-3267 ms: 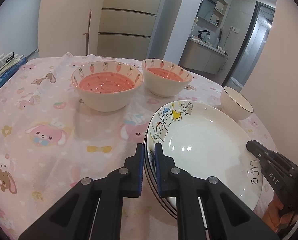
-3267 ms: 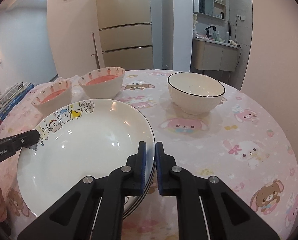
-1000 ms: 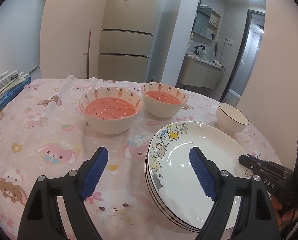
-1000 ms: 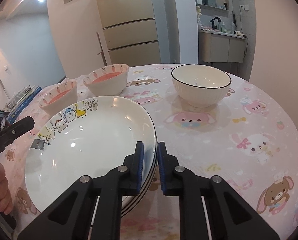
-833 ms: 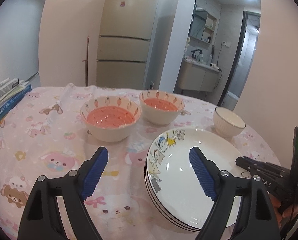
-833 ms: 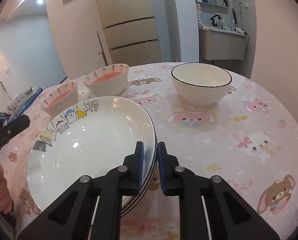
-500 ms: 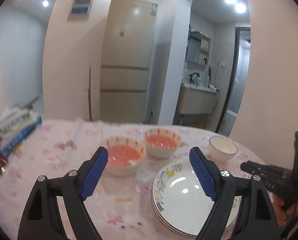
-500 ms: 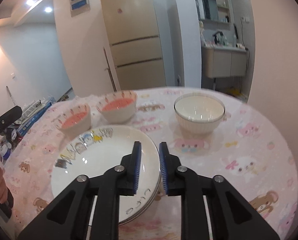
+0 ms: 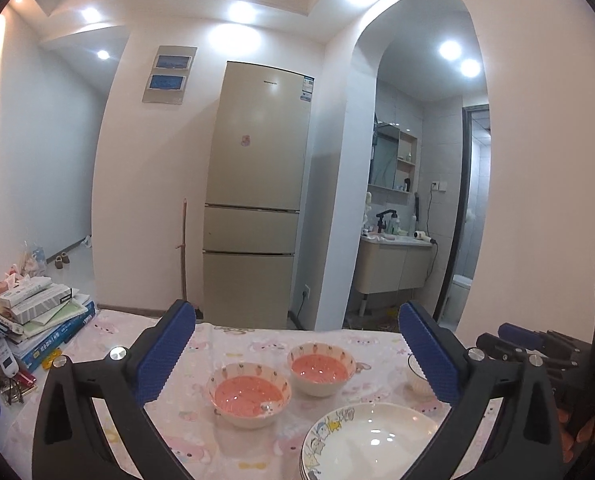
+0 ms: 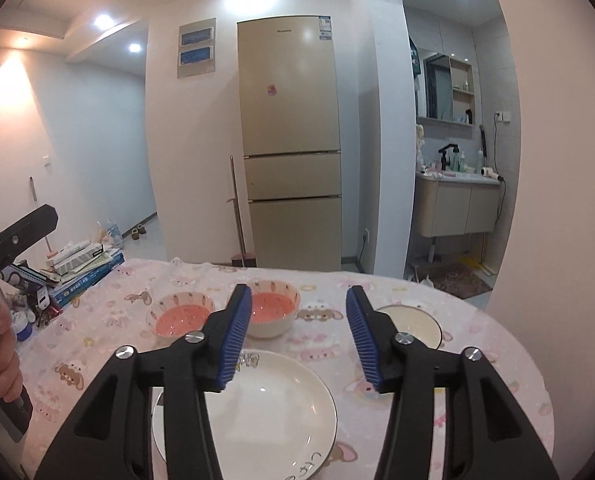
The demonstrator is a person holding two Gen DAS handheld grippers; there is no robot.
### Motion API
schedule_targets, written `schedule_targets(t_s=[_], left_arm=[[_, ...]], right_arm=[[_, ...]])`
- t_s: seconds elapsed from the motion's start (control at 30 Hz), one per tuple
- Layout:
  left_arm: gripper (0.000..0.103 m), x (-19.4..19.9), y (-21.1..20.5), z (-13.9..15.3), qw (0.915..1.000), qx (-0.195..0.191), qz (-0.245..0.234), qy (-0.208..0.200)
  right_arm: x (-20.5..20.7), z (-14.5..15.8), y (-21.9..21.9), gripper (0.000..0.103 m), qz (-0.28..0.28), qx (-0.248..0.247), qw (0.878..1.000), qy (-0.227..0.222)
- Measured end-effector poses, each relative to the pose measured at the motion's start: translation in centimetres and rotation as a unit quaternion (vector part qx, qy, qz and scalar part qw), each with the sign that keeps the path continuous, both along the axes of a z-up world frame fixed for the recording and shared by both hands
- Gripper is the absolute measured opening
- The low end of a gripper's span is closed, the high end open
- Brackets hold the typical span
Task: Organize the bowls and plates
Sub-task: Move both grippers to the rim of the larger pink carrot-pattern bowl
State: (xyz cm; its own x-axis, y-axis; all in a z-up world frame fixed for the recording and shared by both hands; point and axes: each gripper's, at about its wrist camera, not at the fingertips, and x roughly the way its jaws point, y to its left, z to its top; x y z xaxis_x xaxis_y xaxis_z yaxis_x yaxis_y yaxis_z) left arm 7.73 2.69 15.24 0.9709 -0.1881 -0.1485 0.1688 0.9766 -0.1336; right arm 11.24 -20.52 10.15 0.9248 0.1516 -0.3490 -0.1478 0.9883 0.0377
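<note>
A stack of white cartoon-print plates (image 9: 371, 442) (image 10: 273, 408) rests on the pink-clothed table (image 10: 497, 360). Behind it stand two carrot-print bowls with pink insides (image 9: 249, 398) (image 9: 321, 368), also in the right wrist view (image 10: 181, 316) (image 10: 273, 308). A white bowl with a dark rim (image 10: 413, 322) (image 9: 417, 372) sits to the right. My left gripper (image 9: 297, 340) is open and empty, raised well above the table. My right gripper (image 10: 299, 332) is open and empty, raised above the plates.
A pile of books and boxes (image 9: 37, 320) (image 10: 81, 266) lies at the table's left edge, with small clutter beside it. A beige fridge (image 9: 257, 216) and a bathroom vanity (image 9: 393, 264) stand beyond the table.
My right gripper let go of the plate stack and opened. Both grippers rose and pulled back from the table; the left stayed open.
</note>
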Motion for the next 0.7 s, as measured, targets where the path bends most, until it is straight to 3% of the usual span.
schedule_targets(t_s=[0.23,0.7], left_arm=[[0.103,2.4,1.7,1.2,0.9996,-0.027,0.01,-0.001],[0.103,8.3,2.7,2.7,0.9987,-0.018,0.004,0.047]], right_arm=[[2.1,1.1,0.2,0.076,-0.01,0.027,1.0,0.0],[6.9,5.1,2.2,0.077,-0.022,0.03,0.999,0.002]])
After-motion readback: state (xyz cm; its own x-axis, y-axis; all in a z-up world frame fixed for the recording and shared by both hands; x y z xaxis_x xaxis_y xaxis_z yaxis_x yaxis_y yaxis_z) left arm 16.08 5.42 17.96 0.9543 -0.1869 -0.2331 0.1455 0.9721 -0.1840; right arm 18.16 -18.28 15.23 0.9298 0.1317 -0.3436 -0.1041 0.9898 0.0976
